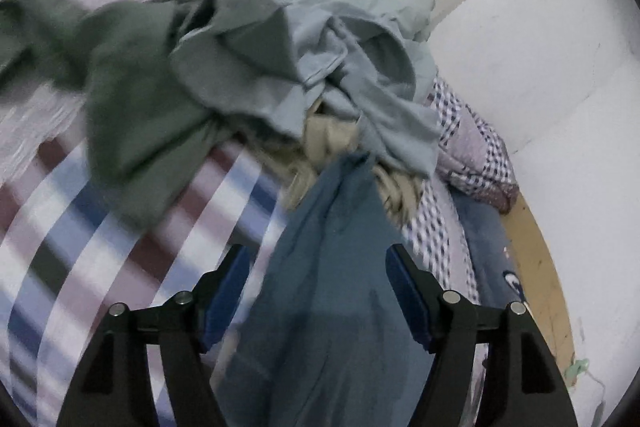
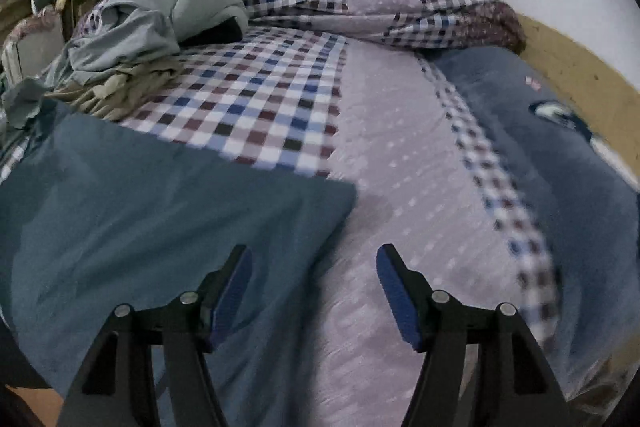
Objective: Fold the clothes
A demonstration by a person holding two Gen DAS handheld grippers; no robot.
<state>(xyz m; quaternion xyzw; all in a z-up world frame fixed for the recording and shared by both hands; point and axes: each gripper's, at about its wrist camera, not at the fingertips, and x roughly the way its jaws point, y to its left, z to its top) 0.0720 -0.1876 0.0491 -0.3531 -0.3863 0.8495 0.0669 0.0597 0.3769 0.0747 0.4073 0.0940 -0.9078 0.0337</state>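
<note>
A teal-blue garment point(image 1: 332, 291) lies stretched on the bed between the jaws of my left gripper point(image 1: 316, 263), which is open; the cloth runs up toward the clothes pile. The pile holds a pale blue-grey garment point(image 1: 360, 39), a dark green one point(image 1: 132, 95) and a beige one point(image 1: 320, 139). In the right wrist view the teal-blue garment point(image 2: 160, 211) lies flat at the left, with a straight edge and a corner near the middle. My right gripper point(image 2: 314, 263) is open over that corner; its left finger point(image 2: 232, 291) is above the cloth.
The bed has a checked and lilac quilt point(image 2: 392, 187). A rolled quilt point(image 2: 360, 3) lies along the back. A dark blue blanket point(image 2: 560, 163) is at the right. A white wall point(image 1: 540, 67) and a yellow bed edge point(image 1: 536, 247) border the bed.
</note>
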